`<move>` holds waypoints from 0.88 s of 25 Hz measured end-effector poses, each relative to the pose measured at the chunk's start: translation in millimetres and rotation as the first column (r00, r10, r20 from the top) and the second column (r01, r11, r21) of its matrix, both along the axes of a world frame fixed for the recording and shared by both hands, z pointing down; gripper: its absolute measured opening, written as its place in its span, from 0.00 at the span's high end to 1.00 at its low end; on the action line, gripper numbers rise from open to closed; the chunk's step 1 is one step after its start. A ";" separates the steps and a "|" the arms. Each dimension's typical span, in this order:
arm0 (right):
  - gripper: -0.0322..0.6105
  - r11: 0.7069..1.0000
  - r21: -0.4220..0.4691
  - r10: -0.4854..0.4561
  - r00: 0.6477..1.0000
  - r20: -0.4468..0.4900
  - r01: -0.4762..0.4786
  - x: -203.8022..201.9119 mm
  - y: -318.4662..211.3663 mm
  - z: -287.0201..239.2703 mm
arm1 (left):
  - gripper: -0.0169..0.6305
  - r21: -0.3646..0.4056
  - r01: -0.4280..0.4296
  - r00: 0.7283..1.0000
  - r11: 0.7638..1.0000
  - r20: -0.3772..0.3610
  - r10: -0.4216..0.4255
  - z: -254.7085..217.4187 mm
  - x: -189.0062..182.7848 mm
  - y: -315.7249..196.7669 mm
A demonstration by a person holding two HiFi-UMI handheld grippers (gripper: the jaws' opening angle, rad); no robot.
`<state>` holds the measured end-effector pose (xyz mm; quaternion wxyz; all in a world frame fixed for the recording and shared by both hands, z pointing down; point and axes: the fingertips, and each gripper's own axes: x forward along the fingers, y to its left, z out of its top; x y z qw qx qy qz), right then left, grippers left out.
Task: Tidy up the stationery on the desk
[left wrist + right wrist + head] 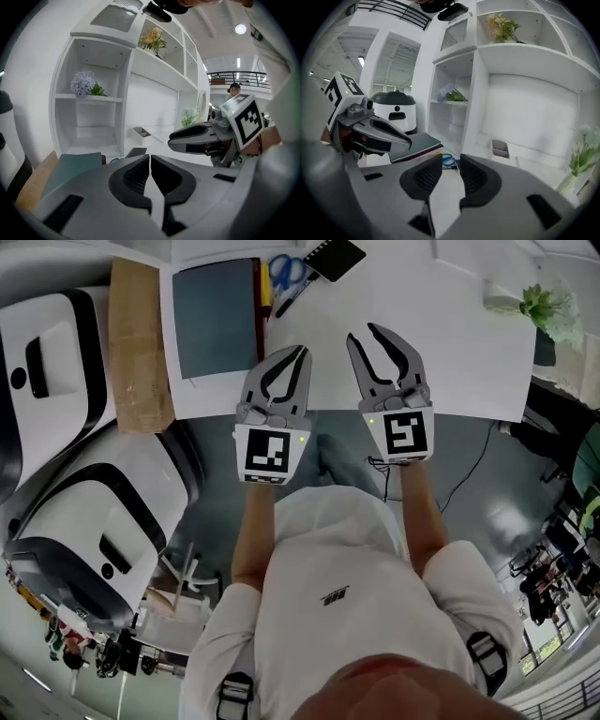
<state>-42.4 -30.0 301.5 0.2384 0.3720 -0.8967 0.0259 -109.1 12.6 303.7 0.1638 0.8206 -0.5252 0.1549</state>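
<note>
The jaws of the left gripper (150,161) are clenched: the two dark pads meet along a thin seam with nothing between them. In the head view the left gripper (294,354) sits over the near edge of the white surface (450,343), tips just beside the near right corner of the grey-blue notebook (216,320). It holds nothing, and no view shows it touching anything.

The jaws of the right gripper (451,171) are released: a clear gap separates the pads, and only bare surface shows through it. The right gripper (364,336) stands beside the left one, apart from it, also over the near edge and holding nothing.

The stationery lies beyond the jaws, toward the far side of the surface:
- The notebook lies flat, with a dark red edge along its right side.
- A yellow stick-shaped item (265,287) lies against that edge.
- The blue-handled scissors (288,270) lie just past it, in line with the gap of the right gripper (449,161).
- A flat black item (333,257) rests at the far edge.
- A small grey tray (500,148) stands further back, below a white shelf unit (93,93).

A brown cardboard piece (139,343) lies left of the notebook. A small potted plant (548,307) stands at the right end. Nothing stands between the jaws and the stationery.
</note>
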 end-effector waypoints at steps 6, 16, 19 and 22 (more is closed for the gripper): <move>0.79 1.000 0.002 -0.027 0.998 -0.065 0.028 -6.7 -22.3 28.7 | 0.97 -0.012 0.006 1.000 1.000 -0.005 -0.006 20.0 -5.4 -21.9; 0.77 0.999 0.004 -0.032 0.991 -0.127 0.033 -16.4 -57.2 71.3 | 0.97 -0.024 -0.021 1.000 0.999 -0.001 0.021 49.3 0.7 -46.3; 0.77 0.999 0.002 -0.034 0.990 -0.137 0.035 -15.8 -66.2 81.4 | 0.97 -0.016 -0.028 1.000 0.999 -0.001 0.028 52.0 4.7 -53.9; 0.76 0.999 0.000 -0.044 0.987 -0.153 0.045 -15.4 -73.4 89.3 | 0.97 -0.016 -0.029 1.000 0.999 0.000 0.029 54.8 7.5 -62.4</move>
